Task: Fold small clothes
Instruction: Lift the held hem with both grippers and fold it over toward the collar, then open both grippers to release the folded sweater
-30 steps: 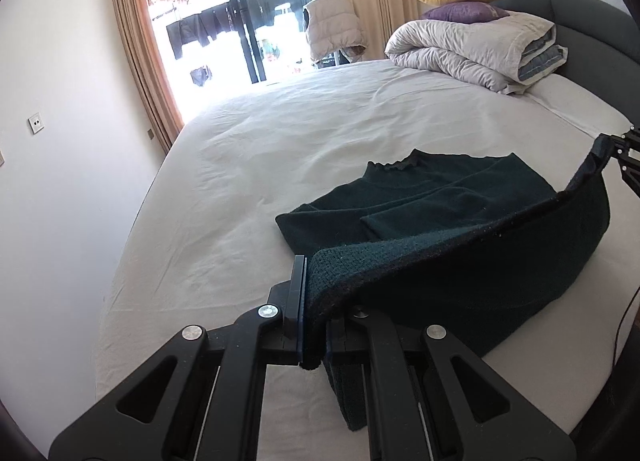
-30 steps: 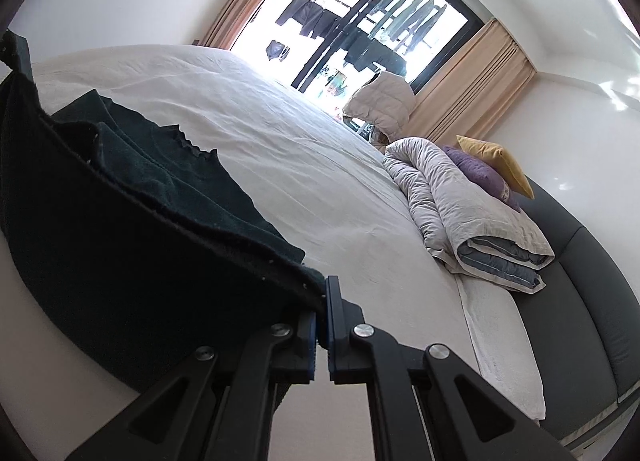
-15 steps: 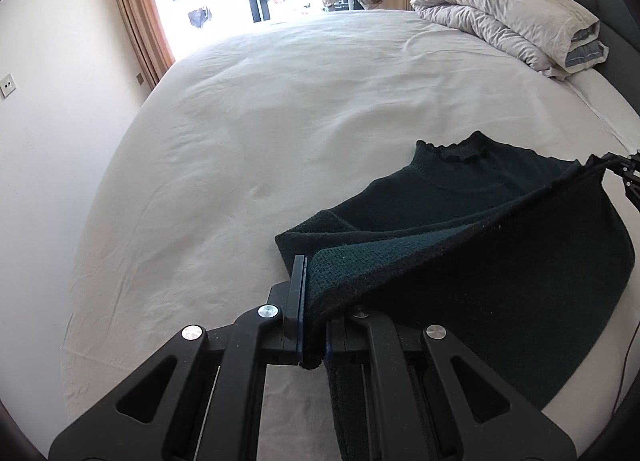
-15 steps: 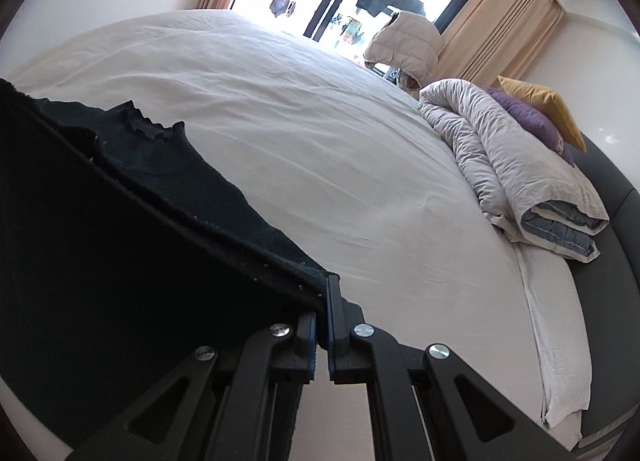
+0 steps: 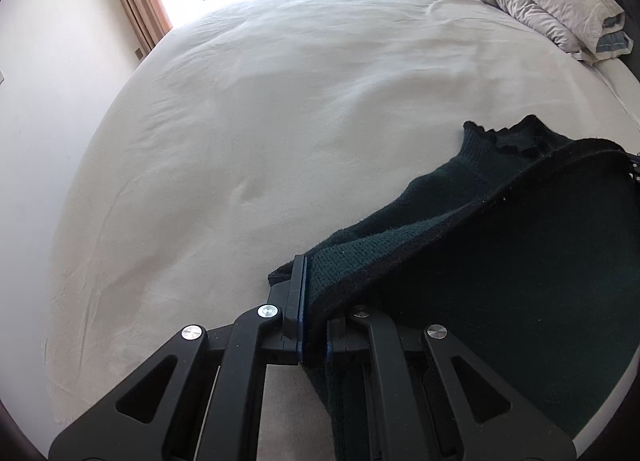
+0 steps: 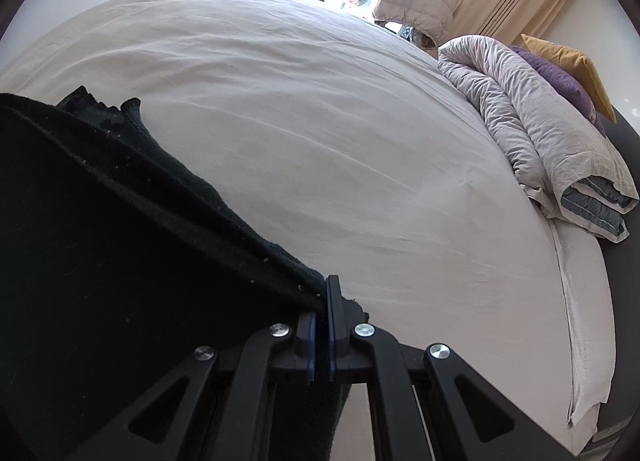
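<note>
A dark green knit sweater lies on the white bed sheet, its frilled collar pointing toward the far side. My left gripper is shut on one corner of the sweater's hem and holds it lifted. My right gripper is shut on the other corner of the same hem. The sweater stretches between the two grippers and is folded over toward the collar. The layer underneath is mostly hidden by the raised part.
A folded grey duvet with purple and yellow pillows lies at the bed's far right. A beige jacket hangs near the window. The bed's left edge meets a white wall.
Both grippers carried the hem forward toward the collar and lower, and the cameras tilted down toward the bed. The sweater's lower half now covers more of the body.
</note>
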Demonstrator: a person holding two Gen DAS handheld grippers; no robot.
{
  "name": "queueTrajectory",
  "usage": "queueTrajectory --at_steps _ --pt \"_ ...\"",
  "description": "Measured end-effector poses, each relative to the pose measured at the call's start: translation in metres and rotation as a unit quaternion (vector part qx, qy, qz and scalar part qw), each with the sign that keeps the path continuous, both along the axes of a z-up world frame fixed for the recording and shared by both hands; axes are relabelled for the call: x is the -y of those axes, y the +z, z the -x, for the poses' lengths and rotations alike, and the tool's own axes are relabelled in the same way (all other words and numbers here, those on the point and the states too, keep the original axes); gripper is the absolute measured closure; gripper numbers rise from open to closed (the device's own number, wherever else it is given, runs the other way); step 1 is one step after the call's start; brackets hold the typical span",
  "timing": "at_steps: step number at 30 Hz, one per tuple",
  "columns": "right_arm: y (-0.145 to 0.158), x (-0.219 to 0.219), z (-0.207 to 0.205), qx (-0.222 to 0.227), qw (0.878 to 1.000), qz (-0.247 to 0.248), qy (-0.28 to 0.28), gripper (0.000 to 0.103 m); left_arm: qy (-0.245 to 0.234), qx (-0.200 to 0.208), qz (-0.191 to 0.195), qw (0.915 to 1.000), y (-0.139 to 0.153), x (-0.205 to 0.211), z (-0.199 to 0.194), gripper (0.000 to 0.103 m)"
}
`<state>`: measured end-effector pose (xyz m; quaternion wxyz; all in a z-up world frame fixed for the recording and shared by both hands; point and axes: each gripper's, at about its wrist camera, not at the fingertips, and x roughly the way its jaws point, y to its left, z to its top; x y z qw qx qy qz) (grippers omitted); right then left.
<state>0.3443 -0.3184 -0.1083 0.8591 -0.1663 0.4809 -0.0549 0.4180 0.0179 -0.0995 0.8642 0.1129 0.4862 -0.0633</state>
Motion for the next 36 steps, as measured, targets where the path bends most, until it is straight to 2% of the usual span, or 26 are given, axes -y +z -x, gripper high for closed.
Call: queueTrajectory --at_steps 2,4,6,7,8,9,10,11,14,17,19,21,25,27,28,30,33,34,36 --pt "-0.003 0.007 -0.006 -0.007 0.999 -0.03 -0.015 0.097 0.005 -0.001 0.003 1.0 -0.006 -0.001 -0.003 0.093" --pt "-0.001 0.011 -0.005 -0.001 0.998 -0.049 -0.03 0.089 0.011 0.0 0.025 0.9996 -0.004 -0.007 -0.003 0.092" --pt "0.003 0.015 -0.004 0.006 0.997 -0.063 -0.039 0.086 0.016 -0.001 0.048 0.9987 -0.001 -0.017 -0.002 0.086" --pt "0.005 0.018 -0.002 0.012 0.997 -0.069 -0.044 0.077 0.02 0.001 0.051 0.9985 0.001 -0.022 -0.001 0.082" --pt "0.008 0.021 -0.001 0.021 0.996 -0.074 -0.051 0.063 0.028 0.006 0.045 0.9986 0.002 -0.026 0.001 0.064" --pt "0.012 0.025 0.003 0.037 0.994 -0.082 -0.061 0.022 0.038 0.014 0.033 0.9986 0.003 -0.029 0.003 0.039" --pt "0.018 0.03 0.006 0.057 0.992 -0.087 -0.069 0.001 0.048 0.027 0.019 0.9983 0.006 -0.032 0.006 0.032" --pt "0.024 0.034 0.009 0.074 0.99 -0.096 -0.073 0.0 0.049 0.038 0.019 0.9979 0.009 -0.036 0.009 0.029" --pt "0.04 0.04 0.016 0.088 0.986 -0.115 -0.085 0.013 0.061 0.04 0.035 0.9967 0.016 -0.043 0.013 0.029" --pt "0.058 0.039 0.032 0.119 0.979 -0.137 -0.09 0.018 0.07 0.077 0.006 0.9946 0.034 -0.036 0.022 0.029" --pt "0.066 0.033 0.043 0.121 0.976 -0.164 -0.075 0.022 0.077 0.089 -0.01 0.993 0.041 -0.033 0.027 0.029" --pt "0.072 0.02 0.056 0.119 0.973 -0.189 -0.054 0.025 0.085 0.085 -0.022 0.9926 0.041 -0.034 0.026 0.029" --pt "0.071 -0.01 0.084 0.11 0.966 -0.232 0.005 0.025 0.122 0.089 -0.019 0.9884 0.044 -0.049 0.034 0.029" --pt "0.066 -0.018 0.095 0.098 0.959 -0.265 0.019 0.026 0.132 0.11 -0.025 0.9849 0.05 -0.051 0.044 0.029" --pt "0.063 -0.021 0.098 0.09 0.954 -0.286 0.032 0.027 0.126 0.12 -0.015 0.9846 0.054 -0.05 0.051 0.029" --pt "0.055 -0.03 0.103 0.077 0.948 -0.304 0.051 0.028 0.081 0.136 0.024 0.9871 0.059 -0.035 0.065 0.029" --pt "0.037 -0.037 0.102 0.05 0.945 -0.317 0.056 0.029 0.018 0.121 0.004 0.9925 0.043 0.003 0.074 0.029" --pt "0.03 -0.036 0.1 0.038 0.946 -0.319 0.051 0.029 0.011 0.111 -0.007 0.9937 0.034 0.011 0.073 0.029" --pt "0.016 -0.028 0.097 0.024 0.954 -0.297 0.026 0.029 0.027 0.077 -0.04 0.9959 0.01 0.016 0.066 0.03"
